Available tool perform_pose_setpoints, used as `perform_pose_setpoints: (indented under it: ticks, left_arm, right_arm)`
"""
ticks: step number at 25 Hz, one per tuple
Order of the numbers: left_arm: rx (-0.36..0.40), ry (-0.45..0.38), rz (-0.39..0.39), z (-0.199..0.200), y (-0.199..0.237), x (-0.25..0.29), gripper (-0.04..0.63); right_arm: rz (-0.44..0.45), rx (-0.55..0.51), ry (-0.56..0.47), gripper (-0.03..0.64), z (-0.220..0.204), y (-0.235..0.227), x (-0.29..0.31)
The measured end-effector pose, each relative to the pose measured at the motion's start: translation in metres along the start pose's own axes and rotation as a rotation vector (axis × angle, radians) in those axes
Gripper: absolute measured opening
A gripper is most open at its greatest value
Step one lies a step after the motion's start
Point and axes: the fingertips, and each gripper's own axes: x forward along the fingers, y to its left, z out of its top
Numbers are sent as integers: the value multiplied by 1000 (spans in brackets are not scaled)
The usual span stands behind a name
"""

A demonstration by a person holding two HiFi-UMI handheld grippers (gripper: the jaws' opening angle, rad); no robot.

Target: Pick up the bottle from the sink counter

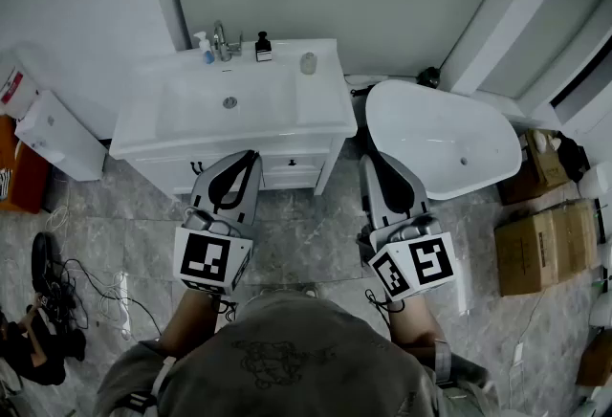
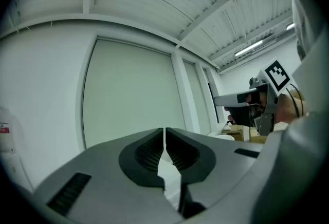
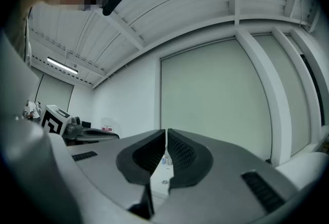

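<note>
A white sink counter (image 1: 320, 99) stands against the far wall. Along its back edge are a small blue-capped spray bottle (image 1: 204, 48), a tap (image 1: 222, 42), a dark pump bottle (image 1: 263, 47) and a small grey cup (image 1: 308, 63). Both grippers hover over the floor in front of the cabinet, well short of the bottles. My left gripper (image 1: 249, 159) is shut and holds nothing; its jaws also meet in the left gripper view (image 2: 164, 133). My right gripper (image 1: 369, 161) is likewise shut and holds nothing (image 3: 166, 135). A sliver of white counter shows below its tips.
A white bathtub (image 1: 440, 138) sits right of the cabinet. Cardboard boxes (image 1: 540, 248) stand at the far right. A white unit (image 1: 57, 133) stands at the left, with cables (image 1: 96, 296) and dark shoes (image 1: 43, 262) on the grey tiled floor.
</note>
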Motion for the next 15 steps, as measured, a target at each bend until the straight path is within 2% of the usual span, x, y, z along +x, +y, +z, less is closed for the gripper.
perform_pose_setpoints:
  ticks: [6, 15]
  left_arm:
    - [21, -5, 6, 7, -9, 7, 26]
    - [37, 13, -19, 9, -43, 21, 26]
  right_arm:
    - [20, 60, -15, 35, 5, -10, -10]
    - [35, 64, -3, 37, -1, -30, -28]
